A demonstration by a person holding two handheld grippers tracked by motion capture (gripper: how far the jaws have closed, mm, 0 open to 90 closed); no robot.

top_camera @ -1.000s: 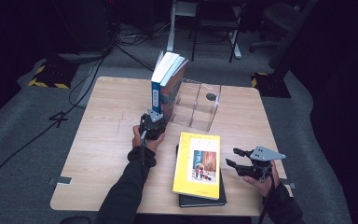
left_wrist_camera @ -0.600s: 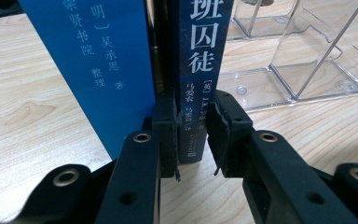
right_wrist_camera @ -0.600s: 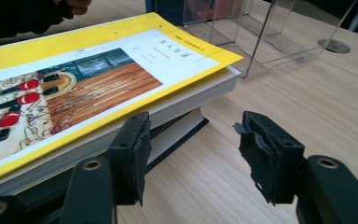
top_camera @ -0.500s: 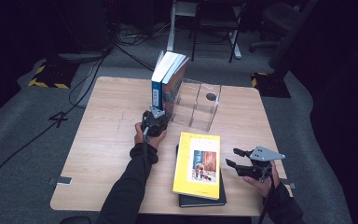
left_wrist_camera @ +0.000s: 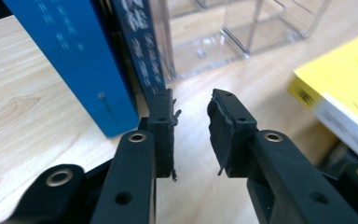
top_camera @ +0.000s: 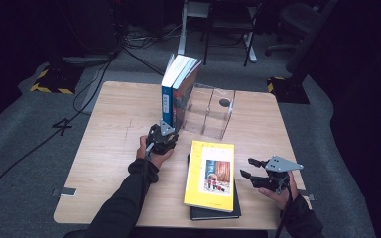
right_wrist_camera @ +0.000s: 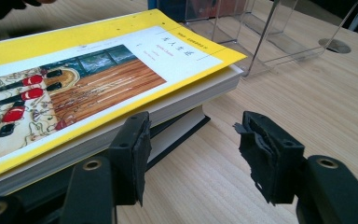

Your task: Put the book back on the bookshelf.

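Two books stand upright at the left end of a clear acrylic holder (top_camera: 209, 113): a blue book (top_camera: 167, 96) and a darker book (top_camera: 183, 91) leaning vs. the holder's wall. The left gripper (top_camera: 162, 140) sits on the table just in front of their bottom edges; its jaws have just been opening, a small gap now w/ nothing between them. In the left gripper view the blue book's corner (left_wrist_camera: 79, 65) is just beyond and beside one jaw tip, whether touching I can't tell. The right gripper (top_camera: 254, 173) hovers near the table's right edge, jaws apart and empty, just beside a yellow book (top_camera: 211, 173) lying flat on a black book (top_camera: 213, 213), both well apart from the standing pair.
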